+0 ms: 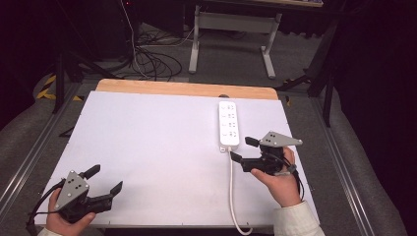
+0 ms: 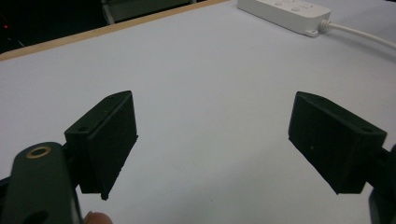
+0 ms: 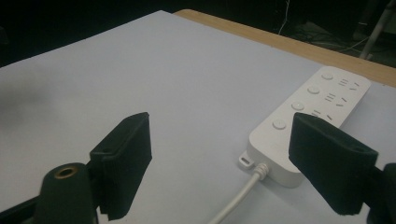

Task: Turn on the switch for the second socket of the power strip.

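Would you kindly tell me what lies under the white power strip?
The power strip lies flat on the white table surface; whatever sits beneath its body is covered.

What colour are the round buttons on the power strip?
White, same as the power strip body; its four round buttons show best in the right gripper view.

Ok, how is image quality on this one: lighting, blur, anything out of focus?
High view: white table evenly lit, surroundings dark, power strip sharp enough. Left gripper view: jaws slightly soft, faint shadows beneath them. Right gripper view: near jaws soft, power strip buttons legible, dim patch at the table's left edge.
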`<act>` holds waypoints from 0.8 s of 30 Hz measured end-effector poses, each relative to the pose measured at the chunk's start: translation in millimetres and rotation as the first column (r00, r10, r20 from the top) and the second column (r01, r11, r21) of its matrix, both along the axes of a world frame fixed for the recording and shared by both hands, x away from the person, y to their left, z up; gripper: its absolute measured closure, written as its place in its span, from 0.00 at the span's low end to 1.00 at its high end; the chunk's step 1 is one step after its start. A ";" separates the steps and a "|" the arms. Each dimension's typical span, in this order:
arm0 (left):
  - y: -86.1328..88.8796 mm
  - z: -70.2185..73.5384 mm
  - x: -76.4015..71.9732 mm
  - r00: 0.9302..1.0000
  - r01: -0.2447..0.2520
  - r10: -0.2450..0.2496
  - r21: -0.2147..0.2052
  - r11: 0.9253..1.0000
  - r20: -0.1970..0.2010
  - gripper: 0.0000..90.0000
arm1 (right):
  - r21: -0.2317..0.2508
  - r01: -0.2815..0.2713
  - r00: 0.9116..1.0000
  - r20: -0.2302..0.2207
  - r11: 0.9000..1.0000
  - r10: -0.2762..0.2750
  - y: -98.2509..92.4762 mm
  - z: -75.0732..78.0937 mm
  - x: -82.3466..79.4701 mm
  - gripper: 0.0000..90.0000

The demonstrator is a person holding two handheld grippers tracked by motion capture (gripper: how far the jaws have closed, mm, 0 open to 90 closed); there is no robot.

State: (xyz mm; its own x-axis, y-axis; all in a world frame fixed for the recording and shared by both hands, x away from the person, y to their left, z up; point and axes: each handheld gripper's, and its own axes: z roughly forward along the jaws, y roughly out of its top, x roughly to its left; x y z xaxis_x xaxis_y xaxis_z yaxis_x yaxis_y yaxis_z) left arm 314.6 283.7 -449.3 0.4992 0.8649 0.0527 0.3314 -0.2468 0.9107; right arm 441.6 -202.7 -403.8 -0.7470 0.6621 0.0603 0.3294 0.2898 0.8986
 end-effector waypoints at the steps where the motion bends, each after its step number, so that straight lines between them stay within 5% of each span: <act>1: 0.4 0.1 0.1 1.000 0.002 -0.002 -0.003 1.000 -0.001 0.18 | 0.005 -0.002 1.000 0.001 1.000 0.002 -1.5 -1.6 -2.4 0.22; 5: 0.5 0.5 -0.7 1.000 0.002 -0.002 0.005 1.000 0.006 0.18 | -0.013 -0.034 0.999 0.008 0.999 0.034 -5.2 -7.5 -12.3 0.15; 11: -2.3 0.1 -1.7 1.000 0.010 -0.010 0.014 1.000 0.013 0.18 | 0.072 -0.087 0.996 0.000 0.994 0.087 -15.4 -20.3 -28.7 0.12; 14: -2.5 0.7 -2.5 1.000 0.009 -0.010 0.014 1.000 0.012 0.18 | 0.066 -0.090 0.996 0.027 0.994 0.088 -21.6 -26.8 -36.0 0.12; 24: -3.6 -0.1 -2.2 1.000 0.028 -0.028 0.005 1.000 -0.001 0.17 | 0.003 -0.084 0.997 0.000 0.997 0.084 -39.4 -48.6 -49.2 0.14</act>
State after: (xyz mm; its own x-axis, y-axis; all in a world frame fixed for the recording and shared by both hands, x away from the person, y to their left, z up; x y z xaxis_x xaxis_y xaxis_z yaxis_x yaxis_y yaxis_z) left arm 312.4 280.1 -449.4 0.5233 0.8503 0.0561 0.3251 -0.2601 0.9092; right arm 392.4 -242.0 -452.5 -0.7997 0.5972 0.0620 0.3039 0.3135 0.8996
